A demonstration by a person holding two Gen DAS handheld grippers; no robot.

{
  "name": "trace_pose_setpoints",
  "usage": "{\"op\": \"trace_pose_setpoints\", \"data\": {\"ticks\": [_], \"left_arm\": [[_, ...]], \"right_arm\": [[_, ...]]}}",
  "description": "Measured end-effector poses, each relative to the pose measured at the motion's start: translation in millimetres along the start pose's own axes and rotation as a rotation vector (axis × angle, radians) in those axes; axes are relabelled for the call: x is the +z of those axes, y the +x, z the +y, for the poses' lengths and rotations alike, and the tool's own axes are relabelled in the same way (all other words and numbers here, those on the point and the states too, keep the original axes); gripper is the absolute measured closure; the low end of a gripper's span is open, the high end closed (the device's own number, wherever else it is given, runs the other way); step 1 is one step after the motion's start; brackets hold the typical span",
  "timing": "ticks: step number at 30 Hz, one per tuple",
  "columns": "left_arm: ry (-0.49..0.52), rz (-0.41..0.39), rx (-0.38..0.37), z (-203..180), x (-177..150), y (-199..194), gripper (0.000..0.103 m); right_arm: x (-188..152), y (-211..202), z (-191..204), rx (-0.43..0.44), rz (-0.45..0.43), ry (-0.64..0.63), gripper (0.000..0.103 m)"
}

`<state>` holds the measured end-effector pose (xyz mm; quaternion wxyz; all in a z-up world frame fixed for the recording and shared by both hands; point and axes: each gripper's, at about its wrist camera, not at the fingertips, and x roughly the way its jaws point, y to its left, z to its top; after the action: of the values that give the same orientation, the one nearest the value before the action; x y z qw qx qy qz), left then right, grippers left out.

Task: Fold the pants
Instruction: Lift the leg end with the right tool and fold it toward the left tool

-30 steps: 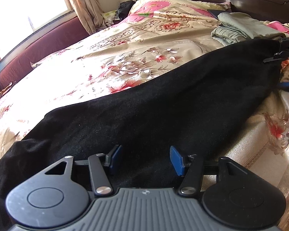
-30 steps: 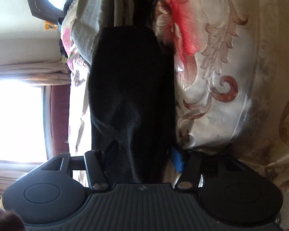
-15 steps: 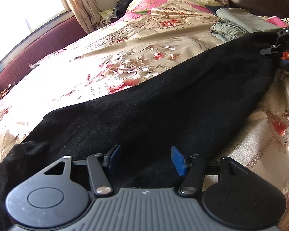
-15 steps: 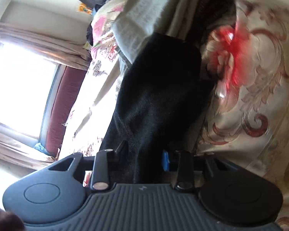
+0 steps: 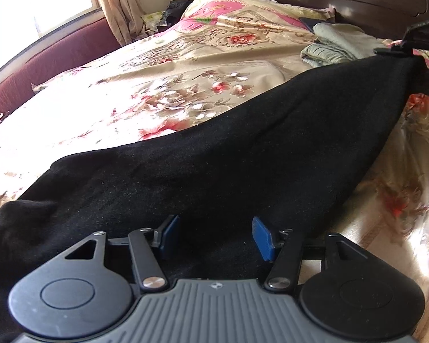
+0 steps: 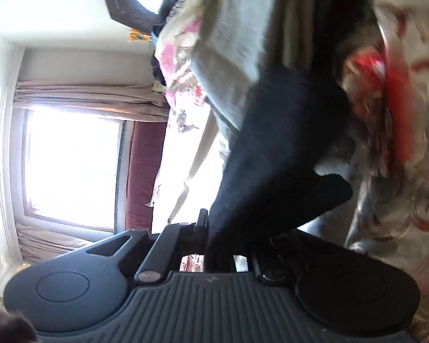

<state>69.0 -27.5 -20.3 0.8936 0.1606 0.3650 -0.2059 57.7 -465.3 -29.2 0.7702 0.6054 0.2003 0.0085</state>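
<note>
Right tongs (image 6: 228, 245), clamped on the pants (image 5: 228, 154), have lifted its 2 o'clock end; left tongs (image 5: 216, 235) gape open. Fold beginning.

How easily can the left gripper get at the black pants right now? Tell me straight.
Probably yes. The left gripper is open with the black pants spread on the floral bedspread directly under its fingers, nothing between them. The right gripper already pinches the far end.

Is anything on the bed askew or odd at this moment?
Nothing looks damaged or spilled. The black pants lie slanted across the bed, one end pinched by the right gripper. The left gripper is open over the cloth. The right view is blurred.
</note>
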Motion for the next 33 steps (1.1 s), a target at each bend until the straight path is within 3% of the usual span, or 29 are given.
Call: {"op": "trace_pose_setpoints", "data": {"ticks": [2, 4, 7, 10, 13, 18, 24, 27, 29, 31, 33], "left_arm": [[-0.004, -0.025, -0.048, -9.0, 1.3, 0.2, 0.034], [-0.025, -0.039, -0.091, -16.0, 3.0, 3.1, 0.034], [-0.042, -0.053, -0.136, -21.7, 3.8, 7.4, 0.034], [-0.066, -0.095, -0.131, -11.5, 0.7, -4.6, 0.033], [-0.154, -0.138, -0.060, 24.0, -11.1, -25.9, 0.032], [-0.374, -0.160, 0.145, 106.0, -50.7, -55.6, 0.032], [-0.565, -0.167, 0.329, 165.5, -113.4, -86.2, 0.032], [-0.627, -0.163, 0.361, 177.9, -140.9, -96.3, 0.032], [-0.651, -0.173, 0.362, 180.4, -155.2, -103.6, 0.032], [-0.676, -0.200, 0.358, 184.2, -161.5, -114.8, 0.031], [-0.667, -0.218, 0.376, 185.4, -161.9, -120.6, 0.030]], "right_arm": [[3.9, -10.5, 23.7, -0.002, -0.029, -0.085, 0.094], [5.3, -17.1, 44.4, -0.059, -0.070, -0.183, 0.094], [-0.8, -19.7, 65.9, -0.081, -0.052, -0.225, 0.094], [-25.1, 0.6, 108.3, -0.051, 0.007, -0.326, 0.094], [-56.1, 39.1, 154.4, -0.016, 0.085, -0.432, 0.094], [-162.6, 112.8, 229.8, 0.075, 0.313, -0.675, 0.094], [-329.3, 191.9, 268.8, 0.143, 0.544, -0.967, 0.094], [-435.1, 219.1, 264.0, 0.128, 0.711, -1.291, 0.088], [-495.8, 224.3, 239.5, 0.090, 0.814, -1.484, 0.085], [-521.3, 221.0, 215.1, 0.068, 0.894, -1.537, 0.085], [-523.6, 208.2, 207.0, 0.076, 0.936, -1.501, 0.083]]}}
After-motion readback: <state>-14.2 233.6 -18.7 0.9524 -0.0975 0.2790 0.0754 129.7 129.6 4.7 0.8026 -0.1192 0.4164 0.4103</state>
